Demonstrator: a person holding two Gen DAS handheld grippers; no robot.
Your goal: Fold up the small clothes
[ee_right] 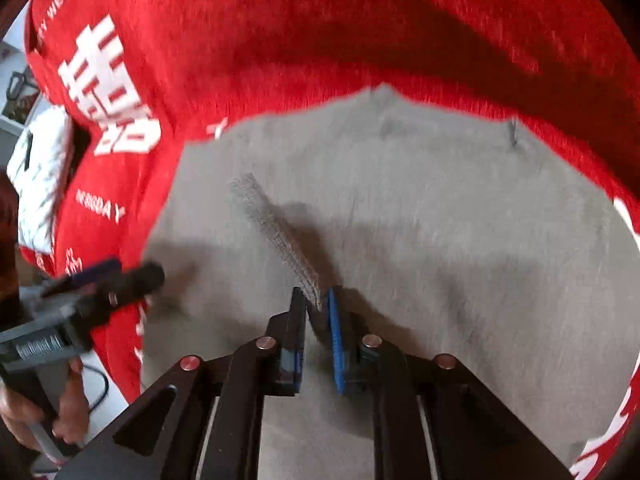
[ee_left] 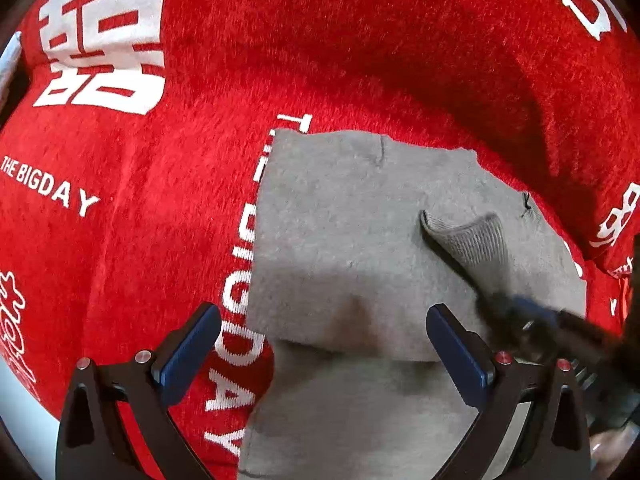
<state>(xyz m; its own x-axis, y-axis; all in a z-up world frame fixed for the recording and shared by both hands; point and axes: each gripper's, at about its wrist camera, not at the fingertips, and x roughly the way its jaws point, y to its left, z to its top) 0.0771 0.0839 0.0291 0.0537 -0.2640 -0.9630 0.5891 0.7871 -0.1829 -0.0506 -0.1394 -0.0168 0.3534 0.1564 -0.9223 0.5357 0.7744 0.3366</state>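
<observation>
Red printed blanket [ee_left: 320,40] under grey garment [ee_left: 340,220]; left tool [ee_left: 324,344] wide, right tool [ee_right: 318,304] pinching its ribbed cuff [ee_right: 276,228]

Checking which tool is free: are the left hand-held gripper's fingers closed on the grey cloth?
No, the left hand-held gripper stands wide open above the grey garment, its pads apart and pressing nothing.

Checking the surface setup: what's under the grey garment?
The grey garment lies on a red cloth printed with white lettering, which shows on all visible sides. Its ribbed cuff is pinched by the right gripper. Whatever supports the cloth is covered.
</observation>
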